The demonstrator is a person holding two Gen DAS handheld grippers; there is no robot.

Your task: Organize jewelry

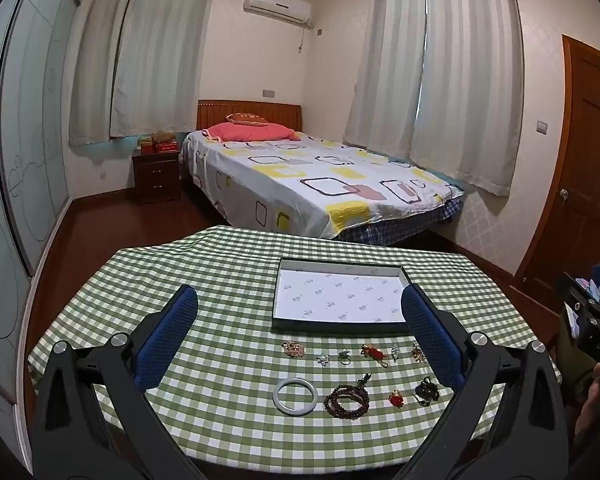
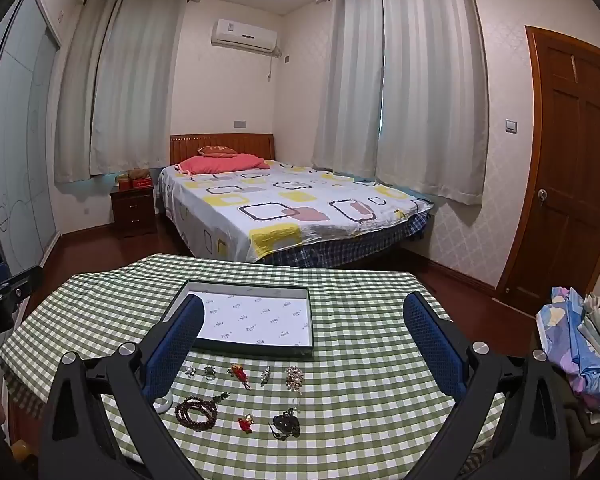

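Note:
A shallow dark-rimmed tray [image 1: 340,328] with a white printed liner lies on the green checked table; it also shows in the right wrist view [image 2: 252,353]. In front of it is a row of small brooches and rings [image 1: 344,356], with a red ornament [image 1: 374,354] among them. Nearer me lie a white bangle [image 1: 295,396], a brown bead bracelet [image 1: 346,396], a small red pendant [image 1: 396,399] and a dark pendant [image 1: 426,390]. The left gripper [image 1: 299,294] hovers open above the jewelry, holding nothing. The right gripper [image 2: 304,302] is open too, over the bead bracelet [image 2: 198,412] and dark pendant [image 2: 286,424].
The checked tablecloth [image 2: 380,380] ends at a rounded far edge, with dark floor and a bed [image 2: 284,208] beyond it. A pile of folded fabric [image 2: 580,340] sits off the table's right side. A wooden door [image 2: 572,168] stands at the right.

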